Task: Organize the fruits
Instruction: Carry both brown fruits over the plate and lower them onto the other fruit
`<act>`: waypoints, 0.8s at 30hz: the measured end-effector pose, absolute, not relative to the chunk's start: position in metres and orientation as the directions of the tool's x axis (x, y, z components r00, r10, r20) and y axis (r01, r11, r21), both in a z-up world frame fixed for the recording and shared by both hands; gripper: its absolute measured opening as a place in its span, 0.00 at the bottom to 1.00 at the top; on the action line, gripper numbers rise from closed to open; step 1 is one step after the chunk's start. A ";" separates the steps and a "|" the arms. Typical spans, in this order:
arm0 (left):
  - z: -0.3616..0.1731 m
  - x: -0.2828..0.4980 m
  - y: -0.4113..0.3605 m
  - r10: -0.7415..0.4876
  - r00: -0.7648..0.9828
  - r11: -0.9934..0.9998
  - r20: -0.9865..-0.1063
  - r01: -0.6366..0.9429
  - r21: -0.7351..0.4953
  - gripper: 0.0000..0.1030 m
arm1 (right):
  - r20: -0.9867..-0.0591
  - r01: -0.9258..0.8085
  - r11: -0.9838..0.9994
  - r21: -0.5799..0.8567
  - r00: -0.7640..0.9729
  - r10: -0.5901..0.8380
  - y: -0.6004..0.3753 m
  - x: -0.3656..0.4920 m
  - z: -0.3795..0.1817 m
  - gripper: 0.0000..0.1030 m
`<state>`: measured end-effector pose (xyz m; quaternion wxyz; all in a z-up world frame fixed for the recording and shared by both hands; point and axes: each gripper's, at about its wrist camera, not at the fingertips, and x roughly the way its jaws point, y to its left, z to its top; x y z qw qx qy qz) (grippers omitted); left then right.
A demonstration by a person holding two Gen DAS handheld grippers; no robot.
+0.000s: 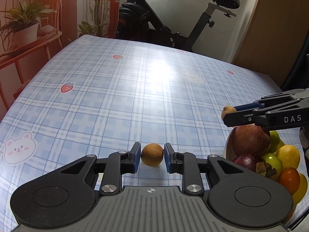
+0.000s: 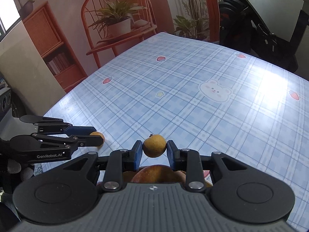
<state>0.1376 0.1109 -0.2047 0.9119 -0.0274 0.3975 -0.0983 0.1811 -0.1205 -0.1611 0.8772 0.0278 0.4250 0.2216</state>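
A small brown round fruit (image 1: 152,154) lies on the tablecloth between the fingers of my left gripper (image 1: 152,157); the blue pads stand at its sides and look just apart from it. It also shows in the right wrist view (image 2: 98,134). My right gripper (image 2: 154,150) is shut on a second brown fruit (image 2: 154,145) and holds it above a bowl of fruit (image 1: 227,145), over a red apple (image 1: 250,140). In the left wrist view this fruit (image 1: 227,110) pokes out past the right gripper's fingers (image 1: 237,118).
The bowl holds the apple, a mangosteen (image 1: 249,159), green fruits (image 1: 273,161), a lemon (image 1: 288,155) and an orange fruit (image 1: 289,179). The table has a blue plaid cloth (image 1: 125,96). An exercise bike (image 1: 173,19) stands behind it, a chair with a potted plant (image 2: 117,23) at the left.
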 end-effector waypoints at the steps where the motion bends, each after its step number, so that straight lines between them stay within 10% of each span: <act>1: -0.206 0.140 0.110 -0.199 0.660 0.979 -0.725 0.158 -0.125 0.27 | -0.730 -0.362 0.901 0.241 0.544 0.414 -0.122 0.180 -0.161 0.29; 24: -0.155 0.124 0.076 -0.325 0.679 0.943 -0.658 0.288 -0.168 0.26 | -0.602 -0.213 0.927 0.309 0.711 0.364 -0.173 0.098 -0.130 0.29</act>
